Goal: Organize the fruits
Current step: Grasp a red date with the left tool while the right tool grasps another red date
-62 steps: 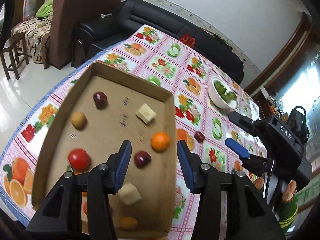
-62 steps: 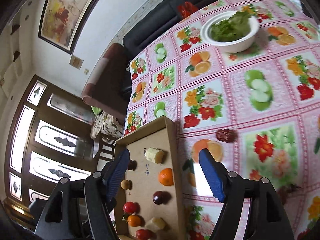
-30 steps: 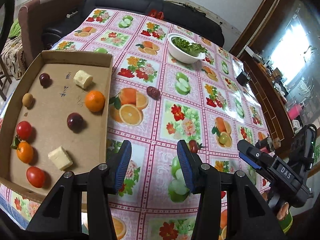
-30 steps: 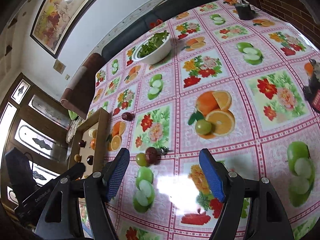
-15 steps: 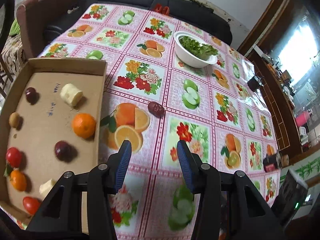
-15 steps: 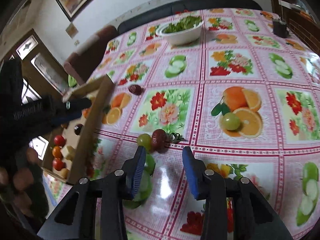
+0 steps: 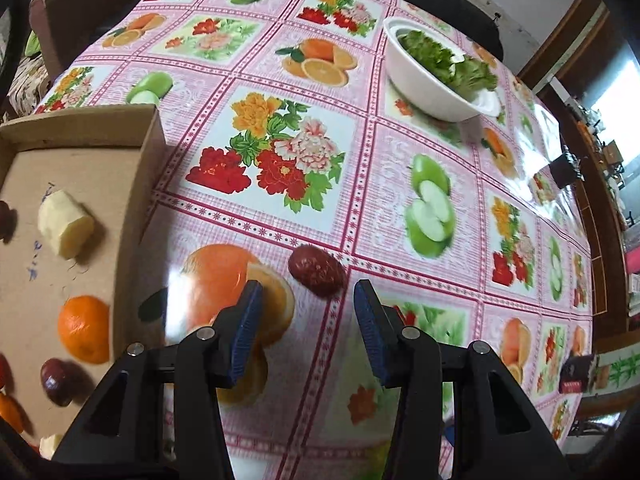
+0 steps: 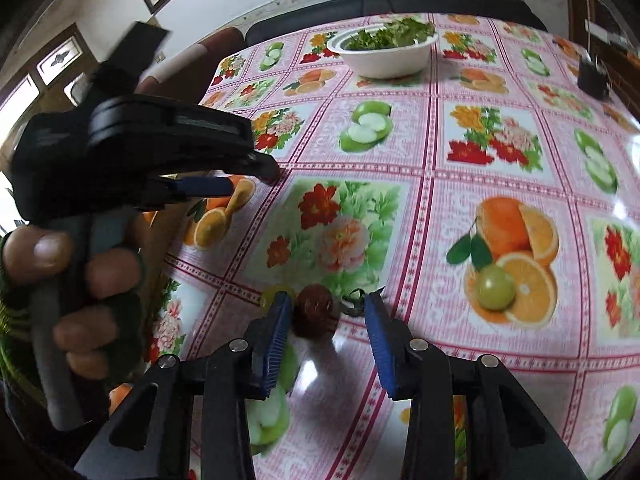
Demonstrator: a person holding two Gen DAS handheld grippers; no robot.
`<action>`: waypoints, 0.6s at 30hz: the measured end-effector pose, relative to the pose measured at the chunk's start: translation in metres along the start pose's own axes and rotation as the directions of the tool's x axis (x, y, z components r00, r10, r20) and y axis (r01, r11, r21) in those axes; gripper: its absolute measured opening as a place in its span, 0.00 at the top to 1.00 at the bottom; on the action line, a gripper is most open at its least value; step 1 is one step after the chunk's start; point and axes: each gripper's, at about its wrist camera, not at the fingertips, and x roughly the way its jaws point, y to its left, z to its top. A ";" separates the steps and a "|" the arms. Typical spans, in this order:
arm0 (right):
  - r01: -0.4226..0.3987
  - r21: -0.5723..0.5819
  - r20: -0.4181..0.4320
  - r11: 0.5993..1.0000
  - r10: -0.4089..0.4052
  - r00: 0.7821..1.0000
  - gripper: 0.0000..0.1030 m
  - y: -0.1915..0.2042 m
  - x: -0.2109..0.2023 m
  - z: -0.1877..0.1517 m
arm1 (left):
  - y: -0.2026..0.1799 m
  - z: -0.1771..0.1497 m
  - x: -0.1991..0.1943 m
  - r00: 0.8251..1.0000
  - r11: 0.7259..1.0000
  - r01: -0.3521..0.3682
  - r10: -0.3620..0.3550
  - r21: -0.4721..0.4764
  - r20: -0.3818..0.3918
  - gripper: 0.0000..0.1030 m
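Note:
In the left wrist view my left gripper is open, low over the tablecloth, just short of a dark red jujube lying right of the cardboard tray. The tray holds an orange, a pale fruit chunk and a dark plum. In the right wrist view my right gripper is open around a dark red fruit, which sits by the left finger with a small green fruit behind that finger. Another green fruit lies to the right.
A white bowl of greens stands at the far side, also in the right wrist view. The hand-held left gripper body fills the left of the right wrist view. A sofa lies beyond the table's far edge.
My left gripper has moved forward and down towards the jujube beside the tray. My right gripper has closed in on the dark red fruit, which now lies between its fingers.

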 end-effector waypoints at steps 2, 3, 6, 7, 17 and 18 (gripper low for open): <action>0.014 -0.029 0.009 0.999 -0.014 1.000 0.63 0.004 0.001 0.001 | -0.002 0.002 0.002 1.000 1.000 -0.015 0.015 0.008 0.008 0.56; 0.021 -0.040 0.011 0.999 -0.020 1.000 0.63 0.005 0.001 0.002 | -0.002 0.003 0.003 1.000 1.000 -0.017 0.017 0.007 0.010 0.56; 0.015 -0.060 0.004 0.998 -0.015 1.000 0.63 0.007 0.000 0.003 | -0.004 0.006 0.005 0.999 0.999 -0.037 0.037 0.020 0.024 0.60; 0.001 -0.065 -0.003 0.998 -0.001 1.000 0.63 0.008 0.000 0.002 | -0.005 0.007 0.006 0.999 0.999 -0.044 0.044 0.027 0.031 0.74; -0.077 -0.025 -0.010 0.997 0.077 0.997 0.89 -0.005 -0.008 -0.005 | -0.001 -0.008 -0.003 0.999 0.998 0.011 -0.013 0.060 0.030 0.74; -0.074 -0.018 -0.001 0.997 0.074 0.997 0.91 -0.006 -0.011 -0.007 | 0.000 -0.011 -0.005 0.999 0.998 0.019 -0.021 0.059 0.026 0.74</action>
